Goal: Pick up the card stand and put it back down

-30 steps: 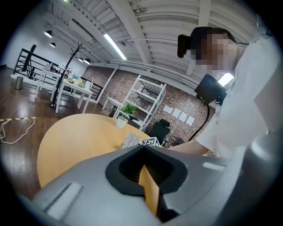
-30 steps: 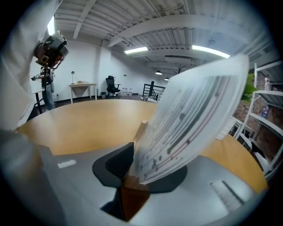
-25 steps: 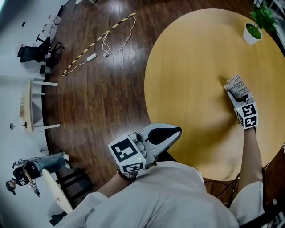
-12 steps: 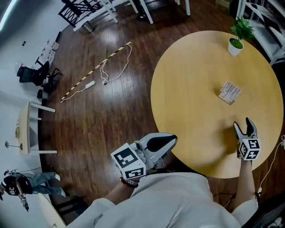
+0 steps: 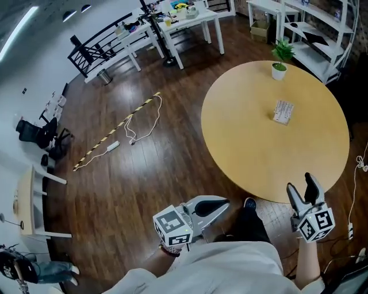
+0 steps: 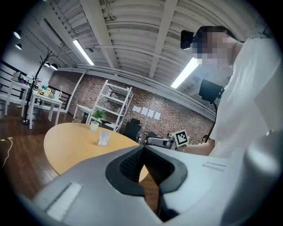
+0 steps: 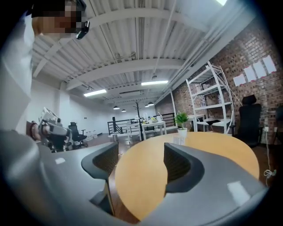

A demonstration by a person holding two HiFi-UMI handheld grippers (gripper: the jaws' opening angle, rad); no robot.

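The card stand [image 5: 283, 111], a small white printed holder, stands upright on the round yellow table [image 5: 253, 149], toward its far right side. In the gripper views it is small and distant: card stand [image 6: 103, 137], card stand [image 7: 179, 140]. My right gripper [image 5: 301, 184] hangs just off the table's near edge, far from the stand. Its jaws are open with nothing between them, as the right gripper view [image 7: 141, 161] also shows. My left gripper [image 5: 227, 201] is low by my body, over the floor. It is shut and empty [image 6: 143, 148].
A small potted plant [image 5: 279, 61] stands at the table's far edge, behind the stand. White shelving [image 5: 322, 34] is beyond the table at the right. A cable and striped bar [image 5: 123, 129] lie on the dark wood floor at the left. White tables [image 5: 184, 17] stand farther back.
A second ago my right gripper was at the card stand on the table. It has since drawn back off the table's near edge, open and empty. The stand stays on the table.
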